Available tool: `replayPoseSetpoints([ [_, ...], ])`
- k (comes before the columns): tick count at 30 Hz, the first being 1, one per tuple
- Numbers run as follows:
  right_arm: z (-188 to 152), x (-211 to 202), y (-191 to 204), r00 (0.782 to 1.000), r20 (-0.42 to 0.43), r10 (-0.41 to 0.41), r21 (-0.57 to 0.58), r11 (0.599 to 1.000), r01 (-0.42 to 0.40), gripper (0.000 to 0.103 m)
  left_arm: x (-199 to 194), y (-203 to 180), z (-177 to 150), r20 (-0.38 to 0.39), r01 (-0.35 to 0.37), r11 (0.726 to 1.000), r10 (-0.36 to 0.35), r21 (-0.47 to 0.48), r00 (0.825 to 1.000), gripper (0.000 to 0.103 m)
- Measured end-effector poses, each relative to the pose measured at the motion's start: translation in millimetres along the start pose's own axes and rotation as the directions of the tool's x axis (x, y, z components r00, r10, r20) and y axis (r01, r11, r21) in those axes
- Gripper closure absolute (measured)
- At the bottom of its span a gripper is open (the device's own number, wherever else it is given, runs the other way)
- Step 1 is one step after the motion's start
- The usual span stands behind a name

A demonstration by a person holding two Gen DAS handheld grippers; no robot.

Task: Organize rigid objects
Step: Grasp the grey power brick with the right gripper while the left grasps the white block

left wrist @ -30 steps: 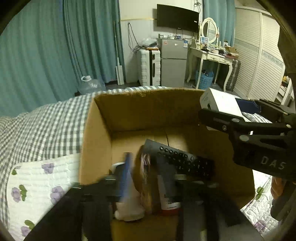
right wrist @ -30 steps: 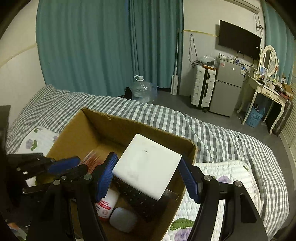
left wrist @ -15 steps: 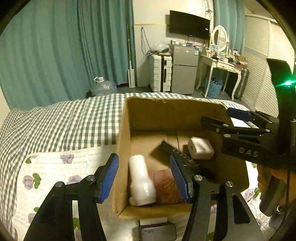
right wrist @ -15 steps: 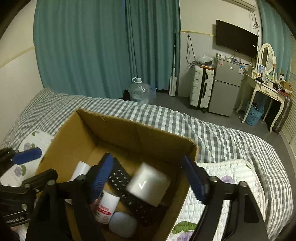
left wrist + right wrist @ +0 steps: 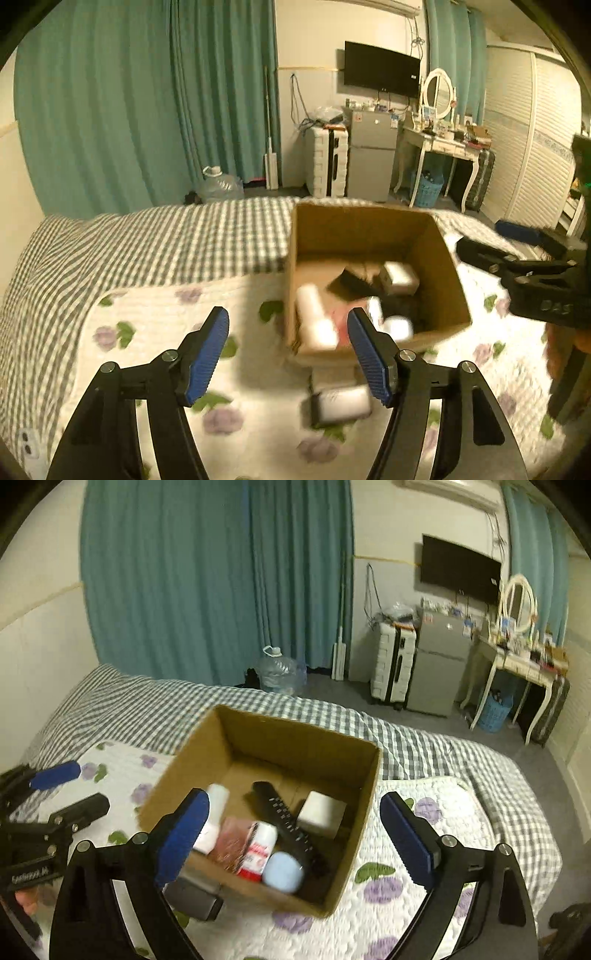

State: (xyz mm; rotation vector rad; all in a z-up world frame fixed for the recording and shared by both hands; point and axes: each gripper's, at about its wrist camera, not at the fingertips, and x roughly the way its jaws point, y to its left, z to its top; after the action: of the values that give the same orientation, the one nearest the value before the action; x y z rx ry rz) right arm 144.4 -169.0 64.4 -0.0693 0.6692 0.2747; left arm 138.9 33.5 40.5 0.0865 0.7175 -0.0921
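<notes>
An open cardboard box [image 5: 221, 734] stands on the bed; it also shows in the left wrist view [image 5: 448, 266]. Inside lie a black remote [image 5: 286, 823], a white square box [image 5: 321, 812], a white bottle [image 5: 214, 812], a red-labelled bottle [image 5: 258, 849], a pinkish packet [image 5: 232, 842] and a pale blue round thing [image 5: 282, 871]. A dark flat device [image 5: 340, 402] lies on the quilt just in front of the box. My left gripper [image 5: 288, 350] is open and empty, above the quilt left of the box. My right gripper [image 5: 291, 838] is open and empty, above the box.
The bed has a floral quilt [image 5: 155, 332] and a grey checked sheet [image 5: 166, 240]. Teal curtains [image 5: 207, 590], a water jug [image 5: 277, 670], a suitcase [image 5: 391, 661], a small fridge [image 5: 437, 664] and a dressing table [image 5: 517, 664] stand beyond the bed.
My right gripper let go of the white square box, which now lies in the cardboard box. Both grippers have pulled back and up from the box, and the left one has opened.
</notes>
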Motion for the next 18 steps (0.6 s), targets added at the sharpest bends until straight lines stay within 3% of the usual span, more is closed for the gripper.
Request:
replayPoseSetpoints([
  [4, -20.9, -17.4, 31.7, 0.999, -0.01, 0.042, -0.016, 0.999, -0.042, 0.003, -3.5, 16.5, -25.6, -0.01, -0.05, 0.999, 0.05, 0.016, 0.999, 0.033],
  [7, -48.3, -12.0, 51.7, 0.996, -0.057, 0.066, -0.018, 0.998, -0.067, 0.002, 3.1, 31.8, -52.8, -0.038, -0.049, 0.998, 0.048, -0.031, 0.998, 0.033],
  [12, -101.6, 35.0, 84.8, 0.978, -0.197, 0.071, -0.031, 0.996, -0.079, 0.002, 28.4, 46.6, -90.9, -0.095, -0.077, 0.995, 0.07, -0.067, 0.993, 0.033],
  [18, -140.3, 95.3, 115.3, 0.948, -0.31, 0.073, -0.072, 0.992, -0.1, 0.002, 49.1, 59.4, -106.2, -0.143, -0.07, 0.992, 0.054, -0.108, 0.988, 0.033],
])
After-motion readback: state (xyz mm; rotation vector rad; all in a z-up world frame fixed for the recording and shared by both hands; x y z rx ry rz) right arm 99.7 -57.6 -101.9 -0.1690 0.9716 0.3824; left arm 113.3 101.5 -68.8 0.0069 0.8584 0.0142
